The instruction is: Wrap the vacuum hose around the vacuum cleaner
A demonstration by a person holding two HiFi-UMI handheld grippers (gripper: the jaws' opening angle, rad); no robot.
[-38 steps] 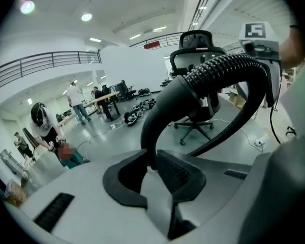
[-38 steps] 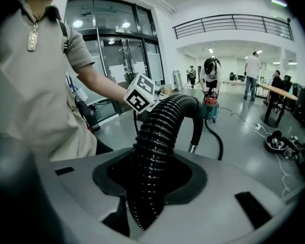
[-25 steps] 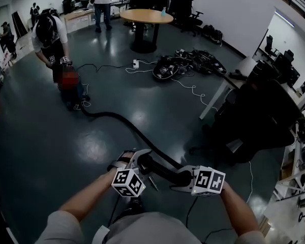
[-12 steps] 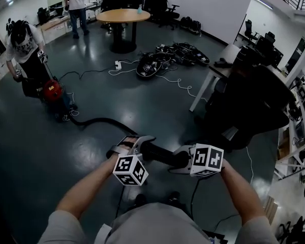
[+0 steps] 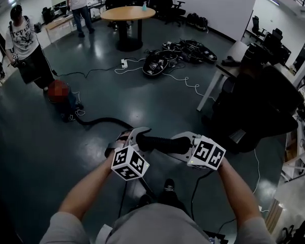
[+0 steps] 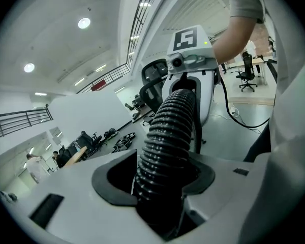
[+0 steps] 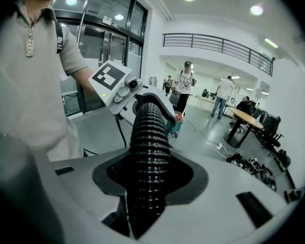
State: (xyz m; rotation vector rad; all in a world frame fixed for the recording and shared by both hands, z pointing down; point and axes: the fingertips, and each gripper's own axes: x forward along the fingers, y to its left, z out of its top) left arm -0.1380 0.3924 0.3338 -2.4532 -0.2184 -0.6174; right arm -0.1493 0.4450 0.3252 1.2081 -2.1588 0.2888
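The vacuum cleaner (image 5: 67, 104) sits on the floor at the far left, next to a standing person (image 5: 24, 42). The black vacuum hose (image 5: 160, 144) runs from it across the floor to the near middle and lifts up to two grippers. The left gripper (image 5: 136, 136) has the hose between its jaws. They have just been closing, but a gap shows on one side, so they do not squeeze it yet. Just to the right, the right gripper (image 5: 183, 145) has its jaws tight on the hose. None of the hose is wrapped yet. With the left jaws loose, the hose could slide out and drop. A hard pull could tip the far vacuum cleaner over.
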